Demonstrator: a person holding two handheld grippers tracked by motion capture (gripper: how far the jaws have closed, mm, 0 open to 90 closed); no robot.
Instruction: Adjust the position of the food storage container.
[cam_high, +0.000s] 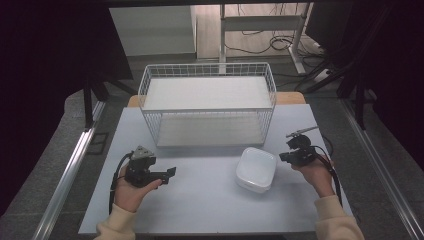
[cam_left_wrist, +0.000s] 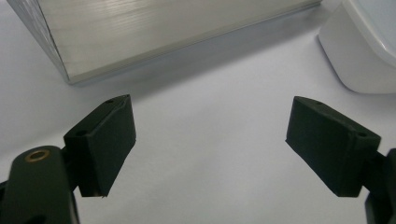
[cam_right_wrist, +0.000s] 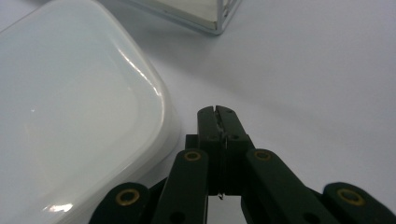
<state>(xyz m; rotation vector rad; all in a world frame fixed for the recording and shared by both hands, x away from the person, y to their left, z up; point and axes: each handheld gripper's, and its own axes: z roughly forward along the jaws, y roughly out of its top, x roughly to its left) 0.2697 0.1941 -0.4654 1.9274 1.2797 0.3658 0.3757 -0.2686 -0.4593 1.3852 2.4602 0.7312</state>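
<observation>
White lidded container (cam_high: 256, 169) is sitting on the counter (cam_high: 200, 205), at 5 o'clock from the wire basket rack (cam_high: 207, 102) and just in front of the rack's right corner. The rack is occupying the far centre of the counter, well apart from both hands.

The right hand-held gripper (cam_high: 295, 152) is hovering just beside the container at its 3 o'clock side. Its jaws are standing fully closed, pad against pad, with nothing between them; in the right gripper view the closed tips (cam_right_wrist: 218, 122) are lying beside the container's rounded lid edge (cam_right_wrist: 154, 112), not on it.

The left hand-held gripper (cam_high: 165, 175) is resting at 9 o'clock from the container, well apart, jaws standing wide open and empty, pointing toward it.

Judged step: approaching the container. For a sound grasp, the right jaws would need reopening wider than the wall, and both pads should be seating squarely on opposite sides, since the glossy lid is likely offering little friction.
</observation>
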